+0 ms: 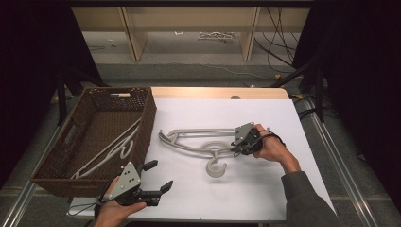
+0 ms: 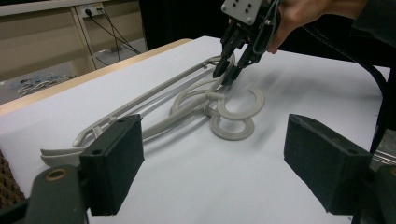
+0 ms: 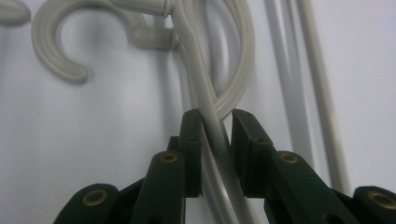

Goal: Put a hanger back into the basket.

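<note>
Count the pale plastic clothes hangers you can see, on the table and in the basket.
3, perhaps more. Two pale plastic clothes hangers lie overlapped on the white table, with hooks at and. At least one lies in the brown woven basket at; overlaps may hide others.

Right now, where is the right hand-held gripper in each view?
High view: right hand-held gripper right of centre, at the hangers.
Left gripper view: top centre, jaws pointing down.
Right gripper view: bottom centre, jaws around a hanger arm.
Shared landmark: the round hanger hook.
</note>
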Demonstrator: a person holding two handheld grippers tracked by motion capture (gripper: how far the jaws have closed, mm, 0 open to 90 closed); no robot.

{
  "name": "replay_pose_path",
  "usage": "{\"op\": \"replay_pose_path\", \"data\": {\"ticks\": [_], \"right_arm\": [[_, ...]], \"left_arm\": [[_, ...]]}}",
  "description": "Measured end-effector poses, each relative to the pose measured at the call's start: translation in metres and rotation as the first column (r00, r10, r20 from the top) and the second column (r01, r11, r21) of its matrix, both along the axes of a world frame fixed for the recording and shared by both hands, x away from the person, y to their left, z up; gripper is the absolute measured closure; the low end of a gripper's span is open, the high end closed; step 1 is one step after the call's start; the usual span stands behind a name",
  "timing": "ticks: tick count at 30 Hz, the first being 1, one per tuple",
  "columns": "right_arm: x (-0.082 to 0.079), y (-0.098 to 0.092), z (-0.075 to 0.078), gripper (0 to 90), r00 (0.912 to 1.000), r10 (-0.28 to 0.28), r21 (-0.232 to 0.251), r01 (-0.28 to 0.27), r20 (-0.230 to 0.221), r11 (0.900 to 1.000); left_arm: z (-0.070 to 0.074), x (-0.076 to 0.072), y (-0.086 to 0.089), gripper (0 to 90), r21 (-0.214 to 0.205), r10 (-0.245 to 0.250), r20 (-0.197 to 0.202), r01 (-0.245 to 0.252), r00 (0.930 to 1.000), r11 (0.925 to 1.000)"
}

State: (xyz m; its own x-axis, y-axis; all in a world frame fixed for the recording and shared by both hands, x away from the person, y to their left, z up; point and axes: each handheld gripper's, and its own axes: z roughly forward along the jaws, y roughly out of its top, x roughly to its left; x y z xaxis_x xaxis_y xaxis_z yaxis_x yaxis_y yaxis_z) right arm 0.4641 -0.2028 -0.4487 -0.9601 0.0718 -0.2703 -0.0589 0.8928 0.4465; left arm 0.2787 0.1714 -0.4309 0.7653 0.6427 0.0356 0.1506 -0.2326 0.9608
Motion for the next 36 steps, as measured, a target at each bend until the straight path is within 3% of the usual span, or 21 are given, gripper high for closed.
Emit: {"op": "replay_pose_path", "data": {"ticks": [7, 16, 19, 27, 29, 33, 34, 36], "right_arm": [[-0.008, -0.002, 0.013, 76.9, 0.9982, 0.034, 0.025, -0.035, 0.050, 0.9991], [-0.016, -0.005, 0.033, 80.7, 0.9920, 0.065, 0.117, -0.077, 0.109, 0.9901], [-0.019, -0.004, 0.038, 80.8, 0.9885, 0.075, 0.101, -0.088, 0.131, 0.9910], [-0.025, -0.002, 0.046, 80.9, 0.9836, 0.090, 0.112, -0.108, 0.156, 0.9877], [-0.027, -0.003, 0.048, 80.9, 0.9852, 0.095, 0.119, -0.112, 0.143, 0.9866], [-0.031, -0.003, 0.053, 80.9, 0.9788, 0.113, 0.121, -0.134, 0.171, 0.9835], [-0.032, -0.003, 0.053, 80.9, 0.9826, 0.113, 0.129, -0.132, 0.148, 0.9828], [-0.033, -0.003, 0.055, 80.9, 0.9800, 0.111, 0.129, -0.133, 0.165, 0.9827]], "left_arm": [[0.000, 0.000, 0.000, 20.5, 0.004, 0.003, 0.009, -0.003, 1.0000, 1.0000], [0.000, 0.000, 0.000, 20.8, 0.014, 0.006, 0.015, -0.006, 0.9999, 0.9999], [0.000, 0.000, 0.000, 20.9, 0.019, 0.002, 0.014, -0.002, 0.9999, 0.9998], [0.000, 0.001, -0.001, 21.1, 0.039, 0.012, 0.033, -0.013, 0.9994, 0.9991], [0.001, 0.002, -0.002, 21.2, 0.047, 0.013, 0.042, -0.015, 0.9990, 0.9988], [0.001, 0.005, -0.004, 21.5, 0.043, 0.013, 0.045, -0.015, 0.9989, 0.9989], [0.001, 0.005, -0.004, 21.5, 0.052, 0.018, 0.046, -0.020, 0.9988, 0.9984], [0.001, 0.006, -0.004, 21.6, 0.055, 0.018, 0.045, -0.021, 0.9988, 0.9983]]}}
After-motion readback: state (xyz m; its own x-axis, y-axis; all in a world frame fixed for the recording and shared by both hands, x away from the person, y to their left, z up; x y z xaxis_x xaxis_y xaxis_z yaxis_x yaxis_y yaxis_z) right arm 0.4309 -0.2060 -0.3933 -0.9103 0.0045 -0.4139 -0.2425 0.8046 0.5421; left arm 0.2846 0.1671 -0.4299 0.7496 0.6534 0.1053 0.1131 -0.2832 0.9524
